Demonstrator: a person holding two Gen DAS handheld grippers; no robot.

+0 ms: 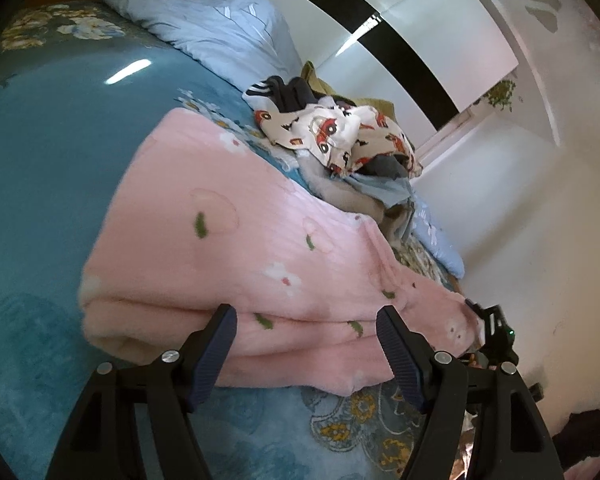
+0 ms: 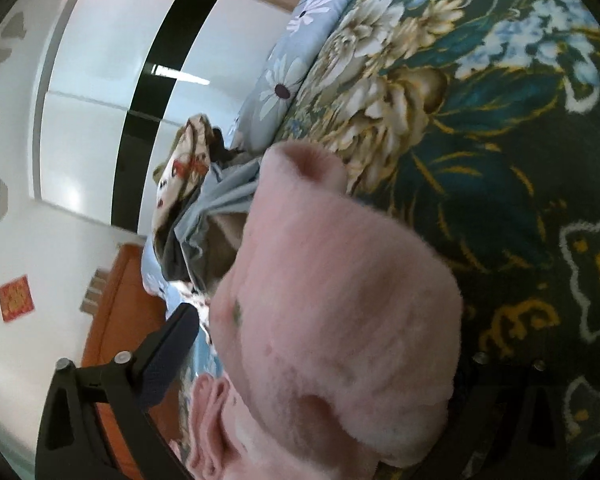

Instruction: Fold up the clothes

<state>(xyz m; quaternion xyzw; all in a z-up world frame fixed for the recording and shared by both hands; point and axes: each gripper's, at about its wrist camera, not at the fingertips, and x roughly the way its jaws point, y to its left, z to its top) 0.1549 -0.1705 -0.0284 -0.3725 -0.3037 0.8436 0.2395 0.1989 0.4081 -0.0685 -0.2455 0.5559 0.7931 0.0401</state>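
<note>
On the bed: we've got a blue floral bedspread (image 1: 52, 152) as our work surface, and it turns dark green with big cream flowers toward one edge in the right wrist view.
Pink garment: our fuzzy pink fleece piece (image 1: 220, 248), dotted with little green leaves and white flowers, lies folded over on itself near the middle of the bedspread, with one end trailing off toward the bed's edge.
Left gripper: ours (image 1: 306, 334) sits right at the near folded edge of the pink garment, jaws spread wide, nothing pinched. The fingertips (image 1: 226, 320) look like they're just touching the fleece, though we can't say for sure.
Right gripper: honestly can't tell if ours (image 2: 324, 344) is clamped or loose. A fat bunch of the pink garment fills the space between its fingers and hides one finger completely, so only the other one (image 2: 172, 344) shows, just beside the fabric.
Laundry pile: a heap of other clothes (image 1: 340, 136), topped by a white piece with red cars, sits further along the same edge of the bed.
Quilt: a light blue daisy-print one (image 1: 212, 20) is bunched up at the far end of the bed.
</note>
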